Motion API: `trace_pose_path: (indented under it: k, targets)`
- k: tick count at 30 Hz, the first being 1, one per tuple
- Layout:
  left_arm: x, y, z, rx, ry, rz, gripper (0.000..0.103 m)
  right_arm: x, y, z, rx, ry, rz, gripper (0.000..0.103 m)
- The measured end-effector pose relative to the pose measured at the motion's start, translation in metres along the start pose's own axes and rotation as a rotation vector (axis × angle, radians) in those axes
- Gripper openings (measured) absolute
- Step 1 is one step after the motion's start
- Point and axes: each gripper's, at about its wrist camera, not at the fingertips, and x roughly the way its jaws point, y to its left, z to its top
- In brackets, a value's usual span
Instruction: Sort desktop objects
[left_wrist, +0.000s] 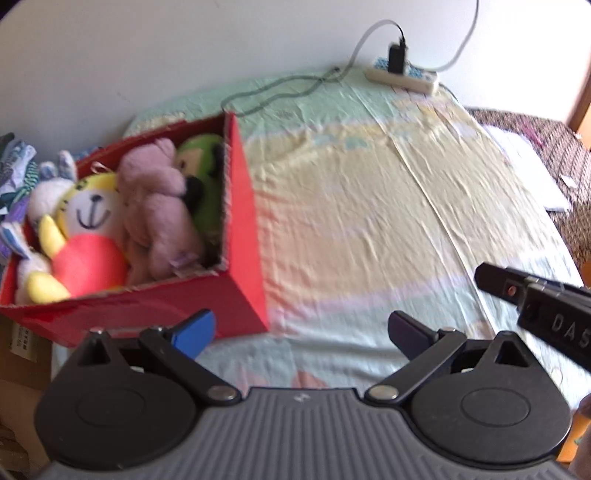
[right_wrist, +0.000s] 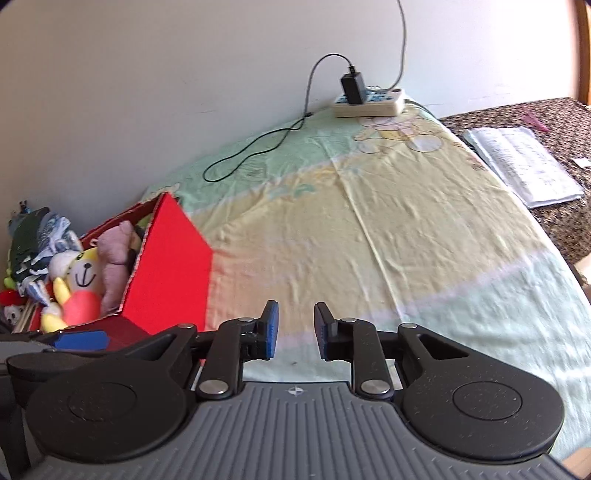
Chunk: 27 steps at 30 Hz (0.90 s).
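Two grippers hang over a worktop covered by a pastel cartoon-print cloth, and neither holds anything. In the left wrist view the left gripper has its fingers spread wide, one blue pad just in front of the near corner of the red box. The right gripper has its fingers parted by a narrow gap, with bare cloth showing between them. Its black body also pokes into the left wrist view from the right edge, above the cloth.

At the left end of the worktop sits the red box, open at the top and filled with soft toys. A yellow-and-white bear with a red belly lies nearest, a pink plush lies beside it, a green plush is pressed into the far corner, and a white rabbit toy is at the box's left side. More cloth items and toys are piled just left of the box; they are too blurred to name.

Farther off, a thin dark cable loops across the cloth toward the wall. At the far edge a white power strip carries a black charger. Right of the worktop, a white booklet lies on a brown speckled surface.
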Motion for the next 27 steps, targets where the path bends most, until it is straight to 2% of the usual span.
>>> trace_pose_path:
  k: [6,12,19,27]
  targets:
    - [0.024,-0.015,-0.017,0.033,0.101,-0.019,0.100,0.002,-0.020,-0.013,0.058,0.009,-0.084,0.024]
    - [0.032,-0.010,-0.025,0.030,0.128,0.002,0.100,0.008,-0.026,-0.019,0.093,0.003,-0.133,0.025]
    - [0.039,0.004,-0.041,-0.011,0.155,0.031,0.100,0.020,-0.018,-0.025,0.082,-0.012,-0.135,0.026]
    - [0.037,0.037,-0.049,-0.066,0.154,0.071,0.101,0.031,0.015,-0.031,0.025,0.012,-0.107,0.026]
